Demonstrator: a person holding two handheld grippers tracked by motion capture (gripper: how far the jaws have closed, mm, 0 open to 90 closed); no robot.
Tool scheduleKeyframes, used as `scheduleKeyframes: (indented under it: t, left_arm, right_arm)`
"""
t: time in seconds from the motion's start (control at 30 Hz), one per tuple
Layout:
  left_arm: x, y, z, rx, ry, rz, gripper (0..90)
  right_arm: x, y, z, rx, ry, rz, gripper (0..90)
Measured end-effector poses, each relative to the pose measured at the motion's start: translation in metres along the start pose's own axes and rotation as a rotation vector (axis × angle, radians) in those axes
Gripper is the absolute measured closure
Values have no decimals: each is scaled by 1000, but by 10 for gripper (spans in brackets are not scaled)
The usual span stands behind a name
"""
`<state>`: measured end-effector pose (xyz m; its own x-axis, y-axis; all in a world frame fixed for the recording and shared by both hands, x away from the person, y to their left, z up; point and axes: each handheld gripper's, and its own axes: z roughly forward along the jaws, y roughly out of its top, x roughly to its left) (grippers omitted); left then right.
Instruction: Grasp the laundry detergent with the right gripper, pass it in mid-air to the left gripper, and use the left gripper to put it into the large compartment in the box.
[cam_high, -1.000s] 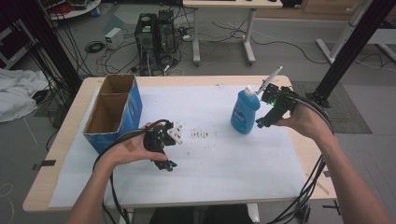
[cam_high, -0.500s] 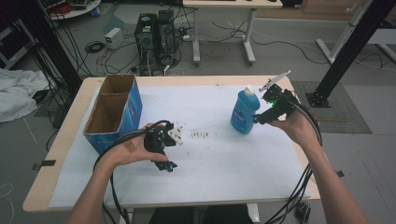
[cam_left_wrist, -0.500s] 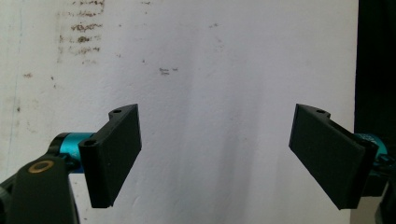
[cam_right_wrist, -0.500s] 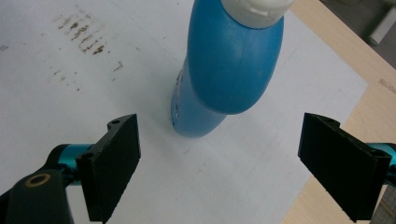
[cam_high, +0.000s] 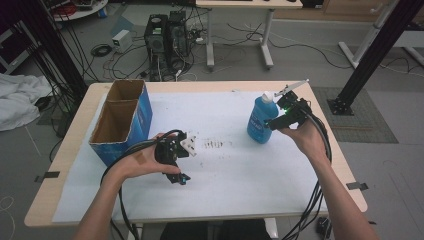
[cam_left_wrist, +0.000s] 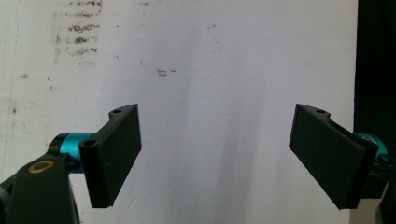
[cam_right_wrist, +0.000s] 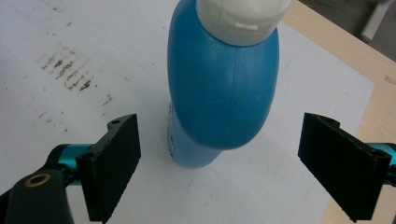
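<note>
Blue plastic, smooth and likely slippery, the capped bottle (cam_right_wrist: 219, 88) stands upright on the desk's white sheet (cam_high: 240, 165) between the right tool's (cam_right_wrist: 219, 163) spread jaws, best gripped round its fat belly, while the left tool (cam_left_wrist: 217, 158) gapes idle.

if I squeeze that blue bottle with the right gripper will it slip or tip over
The blue bottle looks like smooth, rounded plastic, so flat jaws might slide on its curve. It stands tall on what seems a narrower base, so an off-centre push could tip it. Probably stiff enough to hold, though it may flex. The right gripper is open around it, not yet touching.
</note>
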<state>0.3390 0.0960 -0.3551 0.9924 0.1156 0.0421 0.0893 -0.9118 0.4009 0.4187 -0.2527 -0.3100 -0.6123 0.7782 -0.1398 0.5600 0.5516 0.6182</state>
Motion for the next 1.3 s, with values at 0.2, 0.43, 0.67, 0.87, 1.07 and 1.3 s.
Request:
scheduleKeyframes:
  t: [0.2,0.43,0.67,0.87,1.07,1.3]
  left_arm:
    - [1,-1,0,-3,3,-5,169]
    - [1,-3,0,1,2,-5,170]
    - [1,-6,1,-6,2,-14,170]
    - [1,-6,0,-2,4,-9,170]
    - [0,-8,0,-8,4,-20,170]
    - [-1,-8,0,-7,6,-18,169]
  right_arm:
    - [-1,-1,11,-15,6,37,122]
    - [-2,-3,25,-33,20,80,122]
    - [-4,-2,37,-35,28,102,122]
    - [-4,-3,45,-38,35,111,123]
    - [-3,-4,51,-37,46,114,123]
    - [-3,-4,54,-37,49,116,125]
